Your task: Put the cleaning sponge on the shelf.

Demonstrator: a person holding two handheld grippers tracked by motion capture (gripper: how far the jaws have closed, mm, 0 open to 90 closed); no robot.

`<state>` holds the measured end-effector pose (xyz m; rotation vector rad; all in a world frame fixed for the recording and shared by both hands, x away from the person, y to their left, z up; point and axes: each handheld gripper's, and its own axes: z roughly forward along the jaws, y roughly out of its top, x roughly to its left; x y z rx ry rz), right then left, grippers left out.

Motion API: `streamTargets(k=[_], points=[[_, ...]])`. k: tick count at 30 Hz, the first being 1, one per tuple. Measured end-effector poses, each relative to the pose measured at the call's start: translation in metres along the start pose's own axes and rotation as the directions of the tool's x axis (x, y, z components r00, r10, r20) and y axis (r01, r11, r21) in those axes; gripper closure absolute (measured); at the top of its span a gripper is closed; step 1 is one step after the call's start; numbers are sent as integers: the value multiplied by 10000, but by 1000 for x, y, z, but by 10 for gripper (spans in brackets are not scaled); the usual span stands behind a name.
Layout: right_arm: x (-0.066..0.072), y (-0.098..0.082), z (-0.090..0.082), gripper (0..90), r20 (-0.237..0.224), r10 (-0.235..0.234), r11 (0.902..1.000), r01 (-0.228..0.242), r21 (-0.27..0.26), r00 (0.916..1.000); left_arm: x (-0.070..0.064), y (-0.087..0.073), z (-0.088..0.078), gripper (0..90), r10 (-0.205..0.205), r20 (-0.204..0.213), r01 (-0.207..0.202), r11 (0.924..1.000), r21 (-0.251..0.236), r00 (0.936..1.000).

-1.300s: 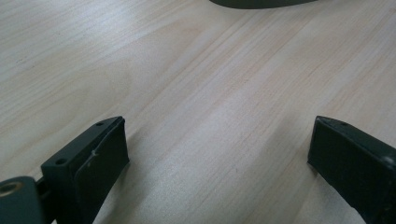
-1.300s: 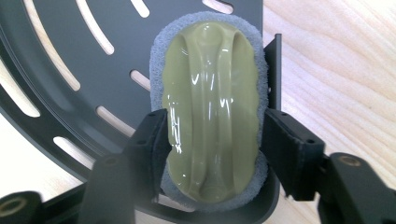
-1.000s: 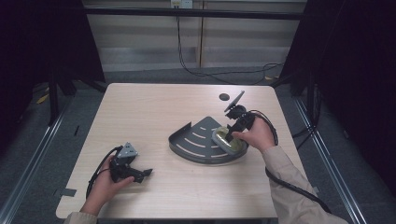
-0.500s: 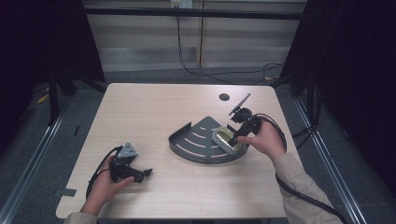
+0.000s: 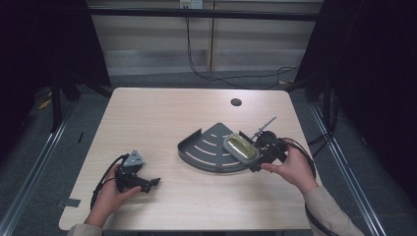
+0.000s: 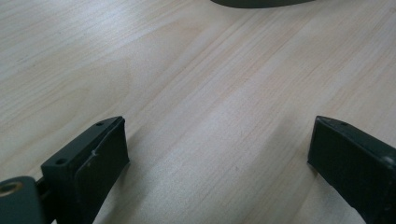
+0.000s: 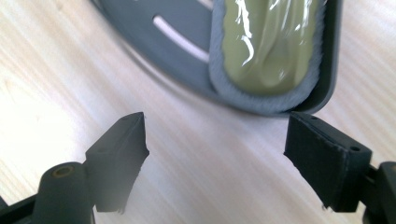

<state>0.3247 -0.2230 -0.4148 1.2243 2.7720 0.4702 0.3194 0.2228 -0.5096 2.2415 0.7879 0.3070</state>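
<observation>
Left gripper (image 5: pixel 153 182): rested low on the table (image 5: pixel 162 118) at its near left, well apart from the tray; jaws stood wide with bare wood between them.
Tray (image 5: pixel 206 147): dark grey, fan-shaped, with slots in its floor and a raised rim, lying right of the table's centre.
Sponge (image 5: pixel 241 148): oval, olive-yellow face under glossy wrap with a grey fuzzy border, lying in the tray's right corner.
Right gripper (image 5: pixel 259 156): just beside the tray's right edge; jaws had just been opening and stood wide, holding nothing.
Sponge to jaws: just beyond the right jaws' tips, not between them.
</observation>
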Motion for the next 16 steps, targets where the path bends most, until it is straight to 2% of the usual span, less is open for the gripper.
streamTargets(k=[2,3,5,8,9,10,16], points=[[1,-8,2,204,107,11,10000,-12,73,9999,0,0,0,43,1,8,-1,10000,0,10000],[0,-18,5,205,188,36,9999,-38,100,9998,0,0,0,43,1,7,-1,10000,-2,10000],[0,-22,5,207,150,120,9999,-121,91,9998,0,0,0,43,0,7,0,10000,-3,10000],[-1,-39,9,215,126,233,9994,-230,-255,9996,0,0,0,43,8,8,-8,10000,-12,10000],[-1,-39,9,215,126,233,9994,-230,-255,9996,0,0,0,43,1,-3,-1,10000,-2,10000],[-2,-46,9,217,191,105,9996,-100,-281,9998,0,0,0,43,0,-6,0,10000,-5,10000],[-3,-49,6,223,196,177,9982,-165,-571,9997,0,0,0,43,1,-5,-1,10000,-4,10000]])
